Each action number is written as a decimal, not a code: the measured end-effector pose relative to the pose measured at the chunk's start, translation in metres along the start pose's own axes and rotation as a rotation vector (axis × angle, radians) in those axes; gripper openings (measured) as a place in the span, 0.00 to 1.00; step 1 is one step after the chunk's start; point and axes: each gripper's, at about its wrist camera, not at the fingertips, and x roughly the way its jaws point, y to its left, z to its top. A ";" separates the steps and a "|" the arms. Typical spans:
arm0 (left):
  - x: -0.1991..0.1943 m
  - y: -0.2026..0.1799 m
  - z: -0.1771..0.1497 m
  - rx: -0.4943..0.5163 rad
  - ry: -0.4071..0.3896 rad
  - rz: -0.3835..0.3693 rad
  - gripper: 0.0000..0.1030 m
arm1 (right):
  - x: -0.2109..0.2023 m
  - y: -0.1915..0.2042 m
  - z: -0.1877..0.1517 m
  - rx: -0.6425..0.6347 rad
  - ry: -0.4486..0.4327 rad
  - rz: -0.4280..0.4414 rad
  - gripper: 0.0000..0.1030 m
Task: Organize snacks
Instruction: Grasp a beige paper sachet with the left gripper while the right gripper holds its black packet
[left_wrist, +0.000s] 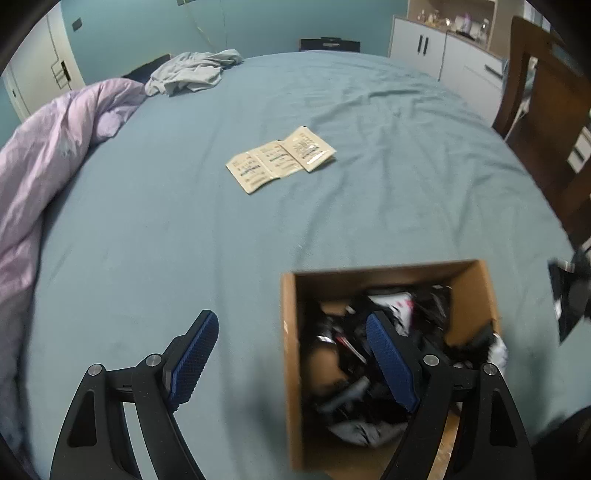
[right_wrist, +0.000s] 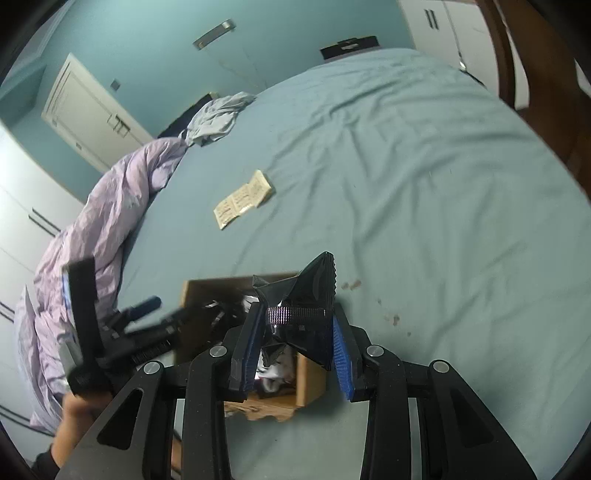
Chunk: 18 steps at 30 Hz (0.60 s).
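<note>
Currently, the cardboard box (left_wrist: 384, 365) serves as the reference point; it sits on the bed (left_wrist: 369, 206), which is covered with a blue-grey sheet. A lilac duvet (left_wrist: 48, 158) is bunched along the bed edge well to the left of the box, and a crumpled grey garment (left_wrist: 192, 70) lies at the far end beyond it. The left tongs (left_wrist: 291, 339) hang over the left wall of the box, spread wide with nothing between the blue pads; one finger is over the sheet, the other over the box contents. The box holds a loose pile of dark and white snack wrappers, blurred. A strip of three beige sachets (left_wrist: 280, 158) lies flat on the sheet, well beyond the box. The right tongs (right_wrist: 295, 332) are narrow, clamped on a black foil snack packet (right_wrist: 306, 295), which is raised above the right side of the box. A person's hand (right_wrist: 74, 417) carries the left tool.
</note>
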 end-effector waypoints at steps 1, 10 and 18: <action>0.003 0.002 0.006 -0.006 0.006 -0.009 0.81 | 0.007 -0.006 -0.001 0.012 0.012 0.009 0.32; 0.084 0.009 0.105 0.122 0.072 0.052 0.81 | 0.038 -0.034 0.018 0.036 0.017 0.060 0.32; 0.174 0.032 0.154 0.130 0.209 0.081 0.84 | 0.052 -0.051 0.020 0.057 0.069 0.092 0.32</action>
